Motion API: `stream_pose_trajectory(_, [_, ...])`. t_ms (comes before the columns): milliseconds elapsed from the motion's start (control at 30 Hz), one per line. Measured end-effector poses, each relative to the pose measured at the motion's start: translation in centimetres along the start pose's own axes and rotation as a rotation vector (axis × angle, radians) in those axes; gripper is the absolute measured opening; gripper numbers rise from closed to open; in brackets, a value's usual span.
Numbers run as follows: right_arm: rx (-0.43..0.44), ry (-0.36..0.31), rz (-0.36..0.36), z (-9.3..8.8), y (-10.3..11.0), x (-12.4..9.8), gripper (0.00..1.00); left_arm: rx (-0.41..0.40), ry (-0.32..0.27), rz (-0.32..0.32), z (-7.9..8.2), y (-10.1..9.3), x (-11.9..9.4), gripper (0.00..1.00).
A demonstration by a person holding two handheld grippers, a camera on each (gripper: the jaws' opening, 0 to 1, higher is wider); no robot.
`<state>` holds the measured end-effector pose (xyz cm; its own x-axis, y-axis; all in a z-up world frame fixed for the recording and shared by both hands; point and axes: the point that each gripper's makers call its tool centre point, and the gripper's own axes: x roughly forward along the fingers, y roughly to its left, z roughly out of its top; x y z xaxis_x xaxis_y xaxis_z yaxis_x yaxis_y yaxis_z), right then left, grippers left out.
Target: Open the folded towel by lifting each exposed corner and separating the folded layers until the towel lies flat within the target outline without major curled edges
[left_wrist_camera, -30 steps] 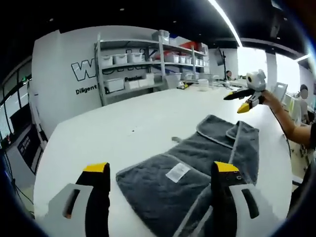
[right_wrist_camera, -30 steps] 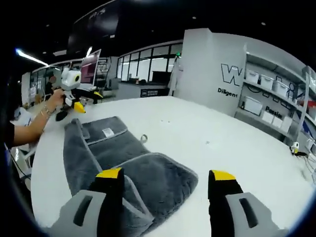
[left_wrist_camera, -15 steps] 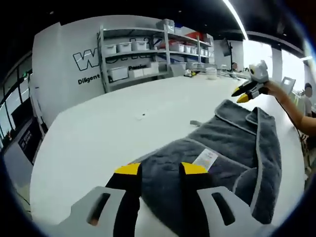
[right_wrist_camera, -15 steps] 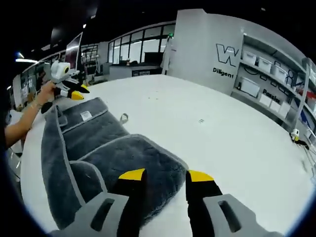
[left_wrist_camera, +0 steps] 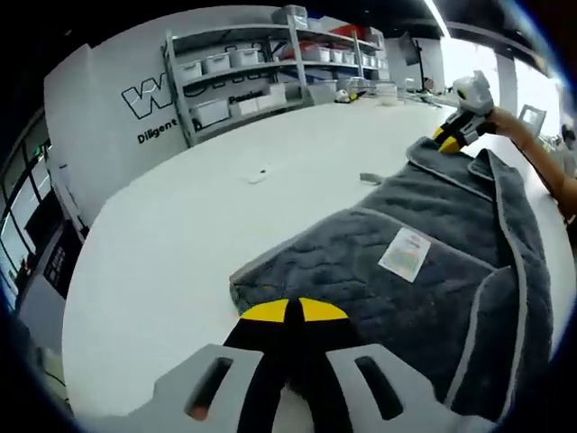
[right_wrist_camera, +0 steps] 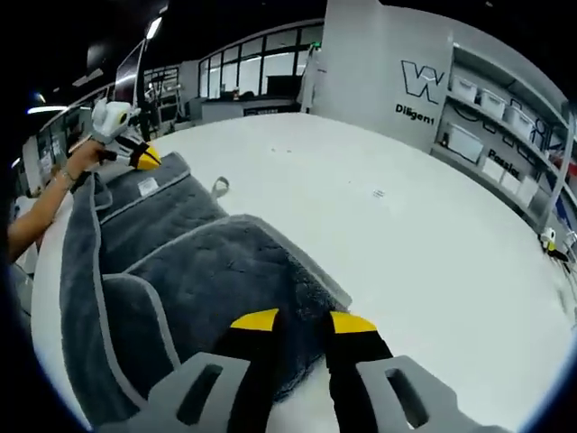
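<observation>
Here the dark grey towel lies on the white tabletop, folded in layers, with pale piping along its hems and a white care label facing up; in the left gripper view the left gripper is down at the near corner of the towel, its yellow-tipped fingers clenched together with the edge of the cloth pinched between them; the towel runs away from that corner toward the right, where a fold rises along its far side; at the far end of the towel in this view the right gripper sits at the cloth's edge, held by a person's hand.

In the right gripper view the right gripper is at the near edge of the towel, its fingers nearly together with the thick rounded edge of the top layer between them, grasping it; a small loop tab sticks out from the towel's side onto the tabletop; at the far end the left gripper rests against the cloth, a hand behind it.

Beyond the tabletop stand grey shelves with white bins, against a wall with large lettering.
</observation>
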<state>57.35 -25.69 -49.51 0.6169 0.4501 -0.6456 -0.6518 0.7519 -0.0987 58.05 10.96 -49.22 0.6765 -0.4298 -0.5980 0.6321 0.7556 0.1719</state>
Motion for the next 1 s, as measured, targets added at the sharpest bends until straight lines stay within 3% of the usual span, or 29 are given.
stream_pose_trajectory(333, [-0.028,-0.012,-0.052,1.0,-1.8,1.3,0.11,-0.005,0.005,0.014,0.6,1.2,1.1,0.01])
stream_pose_trajectory(633, [-0.022,-0.042,-0.102,2.1,-3.8,2.8,0.10,0.010,0.013,0.071,1.7,2.8,2.8,0.01])
stream_pose_trajectory(1000, [0.032,-0.079,-0.117,3.5,-6.4,4.7,0.10,-0.021,0.000,0.109,2.9,5.3,5.2,0.01])
